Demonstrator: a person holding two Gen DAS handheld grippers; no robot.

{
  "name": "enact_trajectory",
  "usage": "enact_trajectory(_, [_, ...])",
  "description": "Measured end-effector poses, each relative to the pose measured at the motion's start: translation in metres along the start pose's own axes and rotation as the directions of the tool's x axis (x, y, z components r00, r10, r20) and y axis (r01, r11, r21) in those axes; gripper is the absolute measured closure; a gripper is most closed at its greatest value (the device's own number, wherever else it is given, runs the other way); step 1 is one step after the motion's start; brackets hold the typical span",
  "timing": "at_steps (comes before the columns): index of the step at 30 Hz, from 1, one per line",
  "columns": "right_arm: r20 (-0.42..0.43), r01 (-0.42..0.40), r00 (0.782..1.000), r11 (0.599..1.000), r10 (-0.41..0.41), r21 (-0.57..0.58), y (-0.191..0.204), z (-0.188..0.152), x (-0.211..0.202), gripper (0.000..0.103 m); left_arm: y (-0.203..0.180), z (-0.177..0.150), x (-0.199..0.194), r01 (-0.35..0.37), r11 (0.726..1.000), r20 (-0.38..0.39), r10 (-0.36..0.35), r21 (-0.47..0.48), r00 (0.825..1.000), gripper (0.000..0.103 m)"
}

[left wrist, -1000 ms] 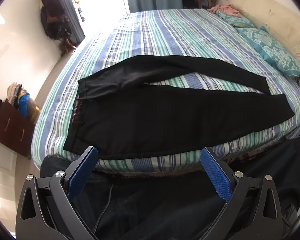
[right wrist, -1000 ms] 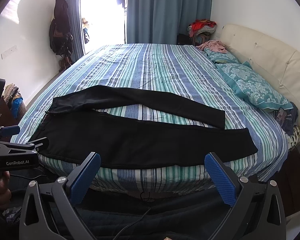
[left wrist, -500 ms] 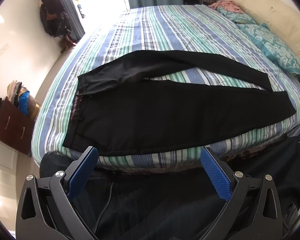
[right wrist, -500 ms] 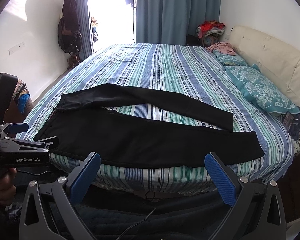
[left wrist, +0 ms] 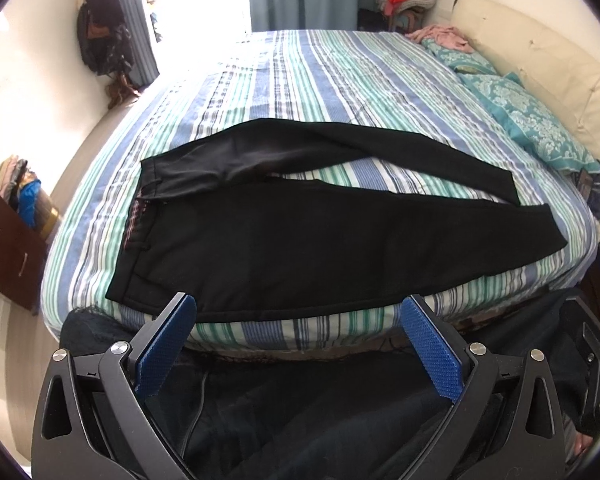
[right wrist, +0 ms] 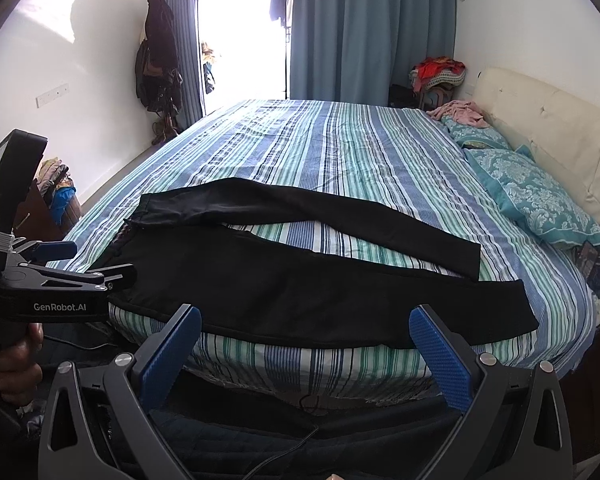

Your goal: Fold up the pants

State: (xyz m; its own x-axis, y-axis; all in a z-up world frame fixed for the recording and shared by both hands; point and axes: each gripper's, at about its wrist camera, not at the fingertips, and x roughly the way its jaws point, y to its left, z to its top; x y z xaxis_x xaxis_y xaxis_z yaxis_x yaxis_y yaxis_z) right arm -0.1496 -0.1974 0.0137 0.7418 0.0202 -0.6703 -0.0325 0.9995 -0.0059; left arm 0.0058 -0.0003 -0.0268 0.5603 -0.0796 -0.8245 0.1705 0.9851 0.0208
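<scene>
Black pants [left wrist: 268,236] lie flat on the striped bed [left wrist: 340,80], waistband to the left, both legs spread apart and running right. They also show in the right wrist view [right wrist: 308,288]. My left gripper [left wrist: 298,320] is open and empty, just short of the pants' near edge at the bed's front. My right gripper [right wrist: 304,326] is open and empty, in front of the near leg. The left gripper also shows from the side in the right wrist view [right wrist: 96,268], near the waistband.
Teal pillows [right wrist: 540,196] and a cream headboard [right wrist: 560,128] lie at the right. A dark drawer unit [left wrist: 8,248] stands left of the bed. Clothes hang on a rack [right wrist: 158,60] by the curtains. A dark cloth and cable [right wrist: 280,452] lie below the grippers.
Both grippers have moved closer to the bed's front edge and tilted up a little. The left gripper has moved right in the right wrist view. The pants have not moved.
</scene>
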Motion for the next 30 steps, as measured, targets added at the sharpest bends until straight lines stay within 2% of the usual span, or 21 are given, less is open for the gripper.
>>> enact_trajectory(3, [-0.026,0.062,0.998,0.997,-0.061,0.047,-0.011,0.001,0.007,0.000,-0.004,0.000,0.003,-0.009,1.000,-0.008,0.009,0.011,1.000,0.000])
enact_trajectory(7, [-0.114,0.134,0.986,0.983,-0.120,0.122,-0.030,-0.002,0.023,0.000,-0.005,-0.001,0.007,-0.034,0.999,-0.028,0.035,0.017,0.999,0.000])
enact_trajectory(10, [-0.170,0.180,0.973,0.974,-0.155,0.139,-0.039,-0.007,0.030,0.000,-0.007,-0.001,0.008,-0.042,0.999,-0.037,0.043,0.023,0.998,0.000])
enact_trajectory(16, [-0.210,0.240,0.955,0.961,-0.208,0.140,-0.050,-0.012,0.033,0.000,-0.012,-0.002,0.007,-0.051,0.998,-0.037,0.053,0.043,0.998,0.001])
enact_trajectory(30, [-0.250,0.272,0.943,0.944,-0.222,0.188,-0.059,-0.016,0.037,0.000,-0.009,-0.003,0.009,-0.054,0.998,-0.047,0.055,0.039,0.997,0.001])
